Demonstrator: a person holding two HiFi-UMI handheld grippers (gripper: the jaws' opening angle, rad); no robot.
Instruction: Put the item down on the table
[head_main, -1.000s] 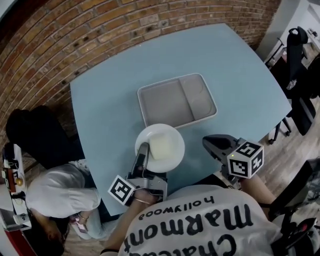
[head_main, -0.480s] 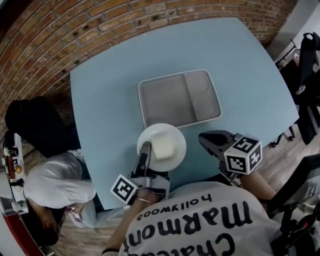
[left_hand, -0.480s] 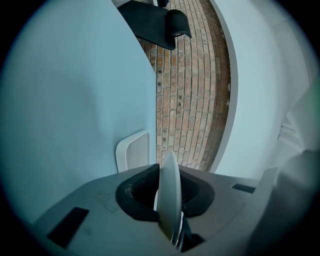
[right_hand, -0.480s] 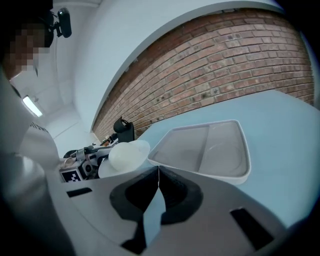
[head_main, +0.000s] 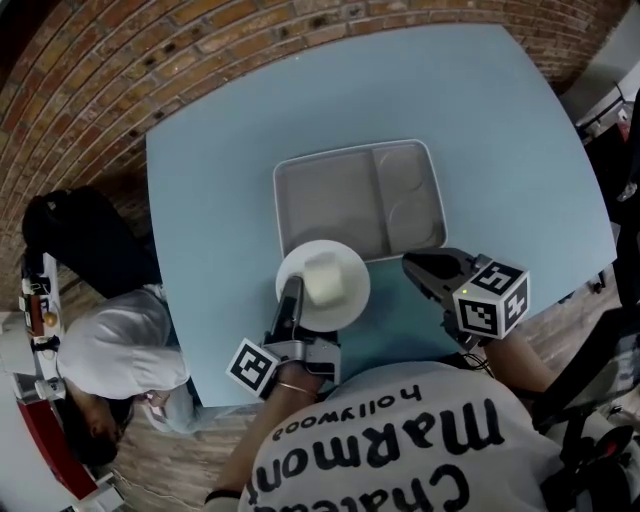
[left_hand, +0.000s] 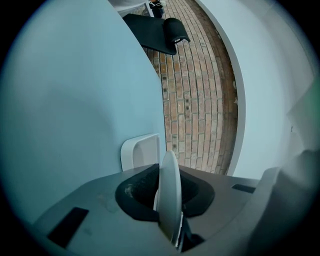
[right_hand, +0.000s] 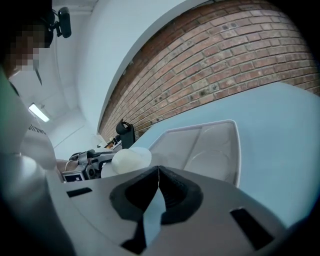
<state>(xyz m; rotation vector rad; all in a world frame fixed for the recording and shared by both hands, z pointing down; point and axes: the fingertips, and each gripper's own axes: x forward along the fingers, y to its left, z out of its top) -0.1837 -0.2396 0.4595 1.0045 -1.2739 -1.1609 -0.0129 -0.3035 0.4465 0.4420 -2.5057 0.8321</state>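
Worryingly, the left hand-held gripper (head_main: 291, 292) pinches just the plate (head_main: 346, 302) rim by the tray (head_main: 330, 200), the right hand-held gripper (head_main: 414, 266) is closed and empty: tilting could spill the white block (head_main: 322, 274).

1 plate (head_main: 345, 300); 1 white block (head_main: 322, 275); 1 tray (head_main: 330, 200); 1 table (head_main: 215, 190); 2 tongs (head_main: 291, 288) (head_main: 412, 266)

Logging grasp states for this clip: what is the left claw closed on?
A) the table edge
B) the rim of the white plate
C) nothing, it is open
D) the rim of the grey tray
B: the left gripper view shows the white plate edge-on, pinched between the jaws of the left claw. The head view places that claw at the plate's near rim, clear of the grey tray.
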